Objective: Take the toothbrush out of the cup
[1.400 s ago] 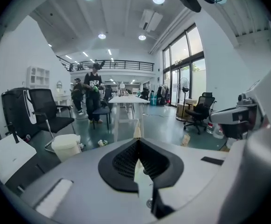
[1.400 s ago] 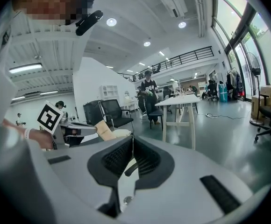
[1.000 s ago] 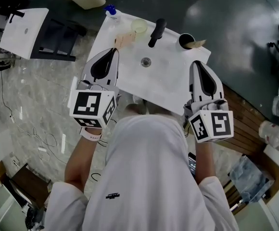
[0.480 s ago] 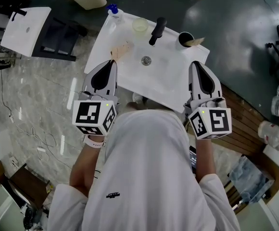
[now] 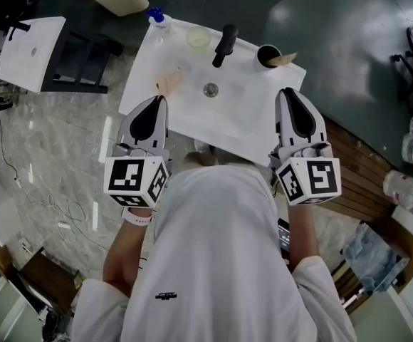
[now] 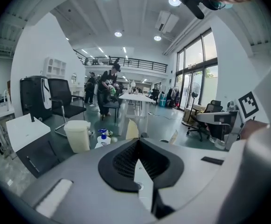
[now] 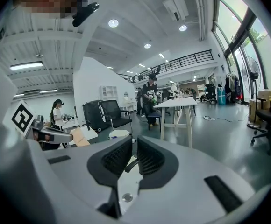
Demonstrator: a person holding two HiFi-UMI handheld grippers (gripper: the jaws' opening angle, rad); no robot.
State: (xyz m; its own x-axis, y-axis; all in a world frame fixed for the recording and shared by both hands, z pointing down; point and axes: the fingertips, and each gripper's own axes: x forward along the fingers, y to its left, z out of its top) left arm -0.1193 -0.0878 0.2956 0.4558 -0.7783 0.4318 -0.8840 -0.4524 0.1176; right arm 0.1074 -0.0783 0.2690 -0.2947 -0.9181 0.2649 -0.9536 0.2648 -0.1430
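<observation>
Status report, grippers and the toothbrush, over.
Left gripper shut, empty. Right gripper open, empty. Both at sink's near side. Toothbrush in black cup, far right corner, untouched. Faucet left of cup; right gripper's path looks clear.

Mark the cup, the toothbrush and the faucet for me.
cup (image 5: 265, 54): head view, its dark mouth.
toothbrush (image 5: 288, 61): head view, tan end sticking out of the cup.
faucet (image 5: 225, 41): head view, middle of its black body.

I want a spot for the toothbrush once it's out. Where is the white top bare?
Bare: the near-right stretch of the white top, between the drain, dark cup and right gripper. Crowded: the far edge, with bottle, pale cup, faucet and dark cup; a beige object lies left of the drain.
</observation>
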